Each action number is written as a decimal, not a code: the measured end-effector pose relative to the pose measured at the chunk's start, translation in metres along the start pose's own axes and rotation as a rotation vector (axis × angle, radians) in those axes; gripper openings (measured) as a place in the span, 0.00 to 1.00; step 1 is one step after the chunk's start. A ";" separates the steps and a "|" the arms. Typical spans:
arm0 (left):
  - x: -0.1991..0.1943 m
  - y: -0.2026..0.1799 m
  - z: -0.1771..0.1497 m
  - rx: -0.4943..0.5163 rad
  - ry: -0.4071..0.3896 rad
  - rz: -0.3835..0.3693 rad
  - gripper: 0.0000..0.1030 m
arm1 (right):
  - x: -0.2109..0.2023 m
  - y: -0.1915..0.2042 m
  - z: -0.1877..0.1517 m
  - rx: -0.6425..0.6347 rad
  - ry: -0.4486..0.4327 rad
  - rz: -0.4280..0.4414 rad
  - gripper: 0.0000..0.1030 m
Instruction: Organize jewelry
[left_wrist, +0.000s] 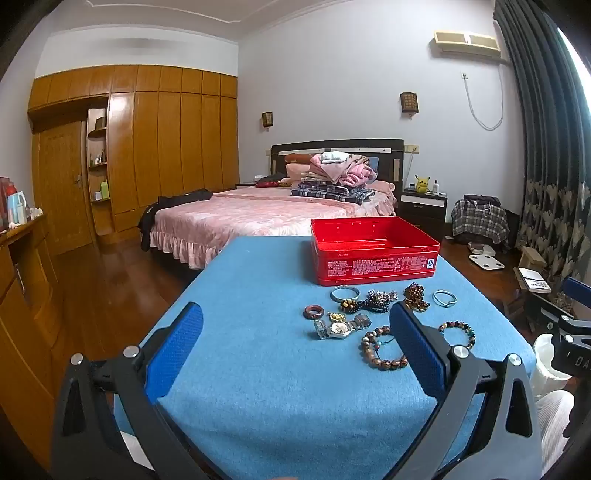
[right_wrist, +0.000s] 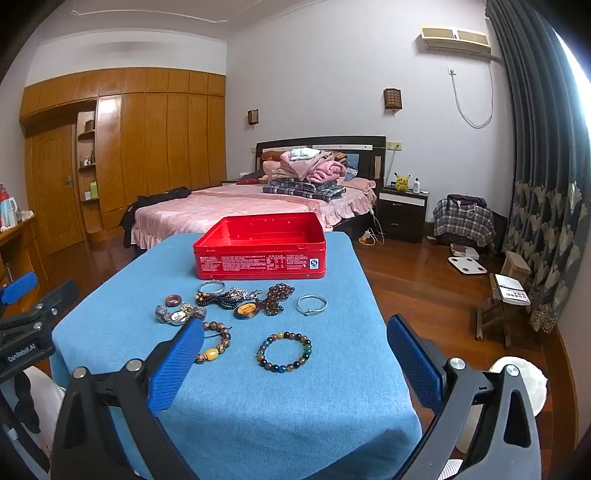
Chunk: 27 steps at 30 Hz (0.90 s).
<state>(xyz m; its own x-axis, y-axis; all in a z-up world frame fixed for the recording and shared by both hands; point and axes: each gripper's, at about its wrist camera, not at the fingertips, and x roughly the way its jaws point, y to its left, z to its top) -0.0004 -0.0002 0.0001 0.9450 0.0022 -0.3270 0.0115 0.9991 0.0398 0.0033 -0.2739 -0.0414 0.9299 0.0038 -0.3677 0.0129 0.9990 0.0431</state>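
**Right wrist view: both tongs hovering wide before the first pick**

Right wrist view is showing the right gripper (right_wrist: 295, 354) standing wide apart and holding nothing, poised over the near part of the blue-covered table (right_wrist: 258, 413). Left gripper (left_wrist: 295, 339) is likewise spread wide and empty, hanging above the same cloth. A red tin (right_wrist: 260, 245), lidless and showing nothing inside, is sitting at the far end of the table. All the jewelry is lying on the cloth between tin and grippers: a multicoloured bead bracelet (right_wrist: 285, 351) nearest and a little apart from the rest, a brown bead bracelet (right_wrist: 216, 341) to its left, a wristwatch (right_wrist: 179, 315) farther left, a reddish ring (right_wrist: 173, 300), a silver bangle (right_wrist: 211, 286) just before the tin, a thin bangle (right_wrist: 312, 304) to the right, and a tangle of dark beads and pendants (right_wrist: 251, 299) in the middle.

Judging from the layout, sorting is only beginning, with no piece yet in the tin. The next move is calling for one gripper to be lowering over a single isolated piece, probably the multicoloured bracelet, closing across its bead ring rather than inside the hole.
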 end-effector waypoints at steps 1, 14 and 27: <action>0.000 0.000 0.000 0.001 0.001 0.000 0.95 | 0.000 0.000 0.000 0.001 0.000 0.001 0.94; 0.000 0.000 0.000 0.003 0.001 0.001 0.95 | 0.000 0.000 0.000 0.003 -0.003 0.001 0.94; 0.003 0.000 0.000 0.001 0.005 -0.002 0.95 | -0.001 -0.001 0.000 0.007 -0.005 0.002 0.94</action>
<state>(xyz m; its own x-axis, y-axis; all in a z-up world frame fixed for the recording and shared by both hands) 0.0024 0.0002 -0.0005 0.9434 0.0004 -0.3317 0.0135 0.9991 0.0398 0.0028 -0.2747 -0.0409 0.9316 0.0057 -0.3634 0.0134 0.9987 0.0501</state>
